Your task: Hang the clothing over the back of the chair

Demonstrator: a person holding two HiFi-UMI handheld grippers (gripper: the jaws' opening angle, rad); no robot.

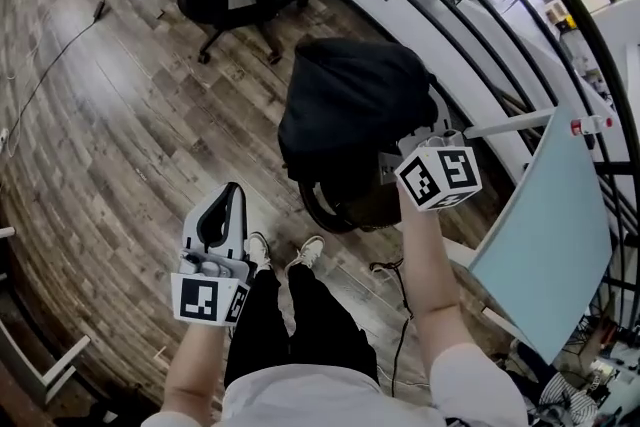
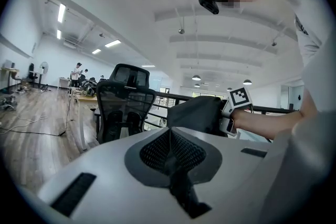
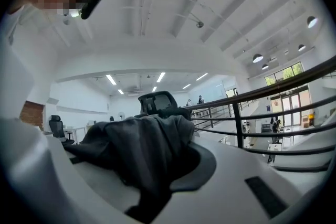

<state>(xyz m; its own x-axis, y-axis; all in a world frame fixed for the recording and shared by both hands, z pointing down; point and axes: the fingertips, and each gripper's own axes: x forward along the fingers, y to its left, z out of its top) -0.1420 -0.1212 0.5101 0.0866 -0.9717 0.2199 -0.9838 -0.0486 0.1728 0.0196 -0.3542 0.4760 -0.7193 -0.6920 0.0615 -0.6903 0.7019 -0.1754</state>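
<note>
While the right gripper (image 3: 160, 165) keeps its fingers nearly closed on a fold of the dark grey fabric garment (image 1: 350, 100), that garment lies draped over the back of the black office chair (image 1: 338, 207), at the gripper's 11 o'clock. At the chair's 7 o'clock, the left gripper (image 2: 170, 144) hangs apart above the brown wood-plank floor (image 1: 120, 115), fingers pressed together, empty.

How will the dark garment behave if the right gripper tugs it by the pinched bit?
Likely floppy: the garment slumps in folds over the chair and drapes across the fingers of the right gripper. Probably light for its bulk, as it looks like thin cloth. A tug may well slide it off the chair.
</note>
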